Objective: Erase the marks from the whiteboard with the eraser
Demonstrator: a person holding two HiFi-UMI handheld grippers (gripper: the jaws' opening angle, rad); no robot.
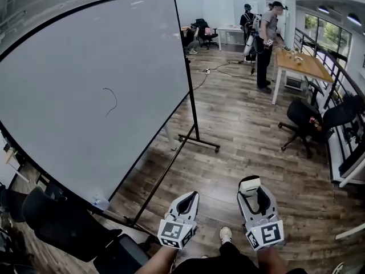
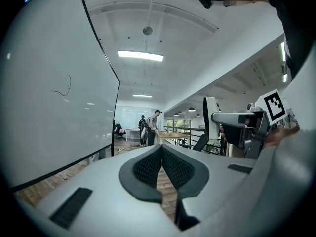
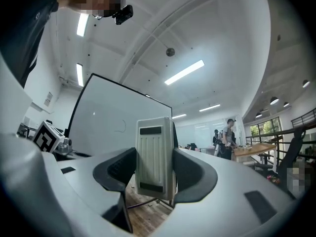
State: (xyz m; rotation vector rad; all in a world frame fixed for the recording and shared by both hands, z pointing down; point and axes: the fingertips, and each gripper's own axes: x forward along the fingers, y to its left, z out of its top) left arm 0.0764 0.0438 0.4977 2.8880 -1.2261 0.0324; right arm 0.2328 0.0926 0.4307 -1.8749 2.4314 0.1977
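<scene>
Wood-floor office; whiteboard (image 1: 85,96) stands left, with one thin curved mark (image 1: 111,103) mid-board. Right tongs (image 1: 255,201) are clamped on the eraser (image 3: 154,157), held upright. It looks light with a rigid plastic shell, so gripping its sides should hold. Left tongs (image 2: 161,157) are closed and empty.

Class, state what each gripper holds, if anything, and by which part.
The right gripper grips the eraser by its two long edges; the left gripper is shut on nothing.
</scene>
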